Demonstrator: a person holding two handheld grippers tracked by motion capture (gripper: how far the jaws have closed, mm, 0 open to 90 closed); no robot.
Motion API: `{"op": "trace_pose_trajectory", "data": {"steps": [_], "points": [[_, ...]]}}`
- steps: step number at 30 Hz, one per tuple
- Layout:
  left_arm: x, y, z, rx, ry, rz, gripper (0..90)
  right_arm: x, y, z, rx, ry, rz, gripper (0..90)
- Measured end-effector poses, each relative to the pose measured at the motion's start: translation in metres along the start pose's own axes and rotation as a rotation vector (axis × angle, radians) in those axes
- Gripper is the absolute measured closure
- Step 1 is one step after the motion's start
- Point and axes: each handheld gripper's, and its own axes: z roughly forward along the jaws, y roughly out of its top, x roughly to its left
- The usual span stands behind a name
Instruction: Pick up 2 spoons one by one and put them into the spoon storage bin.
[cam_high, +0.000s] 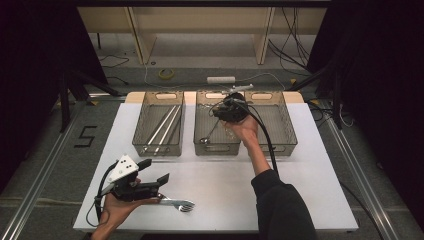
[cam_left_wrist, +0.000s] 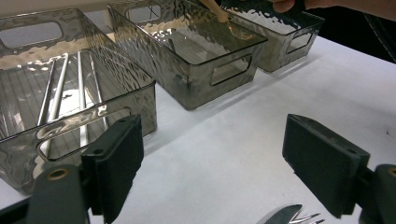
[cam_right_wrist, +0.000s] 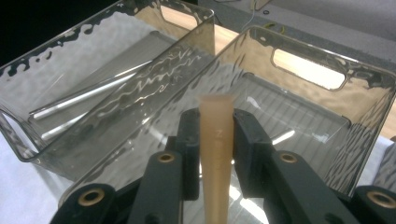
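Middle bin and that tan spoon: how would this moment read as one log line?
right gripper: shut on tan spoon | over middle bin | left gripper: open, by fork | left bin: metal rods

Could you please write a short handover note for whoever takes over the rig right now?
Right gripper: shut on a tan spoon, over the middle bin.
Left gripper: open, empty, above a fork on the table.
Done: metal sticks in the left bin, a metal spoon in the middle bin.
Left: release the tan spoon; bin the fork, probably in the right bin.
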Motion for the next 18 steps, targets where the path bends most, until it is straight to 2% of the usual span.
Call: {"op": "trace_pose_trajectory", "data": {"steps": [13,15,18], "points": [[0.0,0.0,0.001,0.001,-0.002,0.0,20.0,0.0,-0.009,0.007,0.03,-0.003,0.005,73.7],[0.0,0.0,0.0,0.003,-0.002,-0.001,20.0,-0.001,-0.01,0.01,0.037,0.014,0.013,73.2],[0.0,0.0,0.0,0.002,-0.002,-0.005,20.0,0.0,-0.011,0.011,0.046,0.016,0.02,70.1]]}}
